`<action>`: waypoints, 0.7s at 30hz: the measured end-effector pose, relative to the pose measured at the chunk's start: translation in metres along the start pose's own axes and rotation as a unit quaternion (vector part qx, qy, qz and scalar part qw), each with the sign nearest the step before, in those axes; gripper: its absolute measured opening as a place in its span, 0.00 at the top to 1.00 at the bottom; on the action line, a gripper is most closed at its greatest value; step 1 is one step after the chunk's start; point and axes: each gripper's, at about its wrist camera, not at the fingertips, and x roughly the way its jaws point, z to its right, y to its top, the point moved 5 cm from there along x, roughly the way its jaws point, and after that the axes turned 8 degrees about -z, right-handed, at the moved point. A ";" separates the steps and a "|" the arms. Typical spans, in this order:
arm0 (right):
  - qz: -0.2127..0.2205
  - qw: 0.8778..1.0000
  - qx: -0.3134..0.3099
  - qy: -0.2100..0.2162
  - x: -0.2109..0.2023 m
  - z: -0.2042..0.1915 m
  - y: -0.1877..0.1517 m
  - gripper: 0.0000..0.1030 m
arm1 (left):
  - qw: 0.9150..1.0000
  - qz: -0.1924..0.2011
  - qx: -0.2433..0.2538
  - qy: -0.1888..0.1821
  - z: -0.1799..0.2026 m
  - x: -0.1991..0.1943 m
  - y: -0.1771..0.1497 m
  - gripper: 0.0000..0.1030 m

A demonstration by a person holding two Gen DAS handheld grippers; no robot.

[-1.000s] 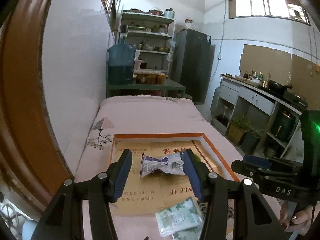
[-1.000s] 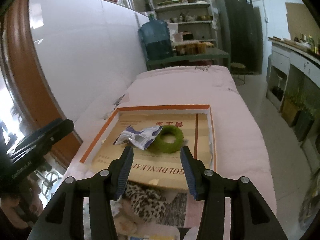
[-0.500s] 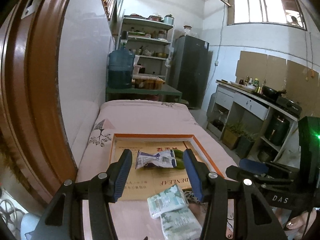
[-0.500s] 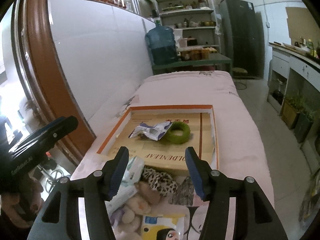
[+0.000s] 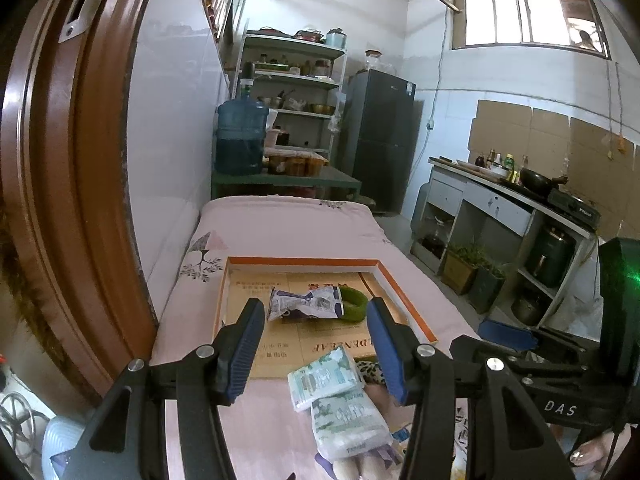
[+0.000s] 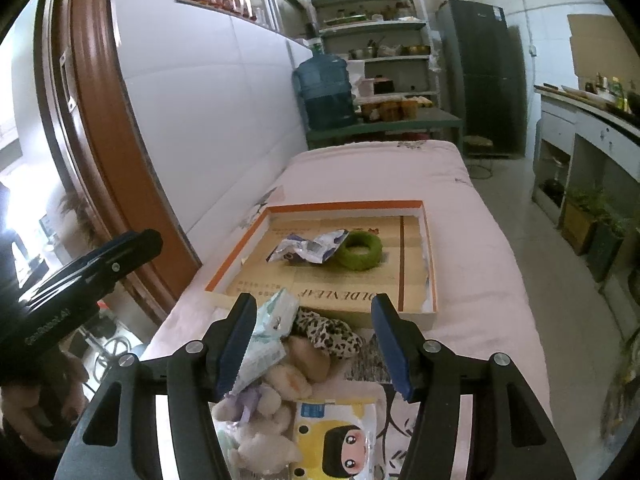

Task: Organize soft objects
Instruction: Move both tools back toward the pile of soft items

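Note:
A shallow cardboard box with an orange rim (image 5: 304, 261) (image 6: 348, 205) lies on the pink bed. In it are a crumpled silver-blue packet (image 5: 304, 304) (image 6: 308, 248) and a green ring (image 5: 354, 306) (image 6: 360, 250), touching. In front of the box lies a pile: two green-white tissue packs (image 5: 324, 376) (image 6: 272, 320), a leopard-print fabric piece (image 6: 328, 332), a pale plush toy (image 6: 272, 400) and a yellow pack with a cartoon face (image 6: 336, 440). My left gripper (image 5: 316, 344) hangs open above the tissue packs, holding nothing. Over the pile, my right gripper (image 6: 316, 344) is open too, with no pad pressing anything.
The pink bed (image 5: 280, 224) runs along a white wall, with a brown door frame (image 5: 60, 200) at the left. At its far end stand a green table with a blue water jug (image 5: 240, 140), shelves and a dark fridge. A kitchen counter (image 5: 500, 200) lines the right side.
Both grippers have drawn back from the box toward the bed's near end, so the pile of soft things has come into view. The right jaws have widened a little.

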 end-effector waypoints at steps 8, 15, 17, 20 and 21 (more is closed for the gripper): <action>-0.012 1.000 0.011 -0.010 0.001 0.007 -0.018 0.40 | 1.000 -0.003 -0.002 -0.005 0.004 -0.006 -0.010 0.48; -0.066 0.997 0.023 -0.018 0.026 0.019 -0.047 0.36 | 1.000 -0.012 -0.003 -0.006 0.005 -0.004 -0.021 0.48; -0.088 0.996 0.028 -0.018 0.037 0.023 -0.059 0.35 | 1.000 -0.016 -0.005 -0.009 0.006 -0.002 -0.025 0.48; -0.120 0.992 0.028 -0.021 0.052 0.025 -0.074 0.35 | 1.000 -0.024 -0.009 -0.015 0.006 0.002 -0.029 0.48; -0.131 0.991 0.028 -0.021 0.057 0.026 -0.078 0.35 | 0.999 -0.026 -0.009 -0.015 0.006 0.004 -0.029 0.48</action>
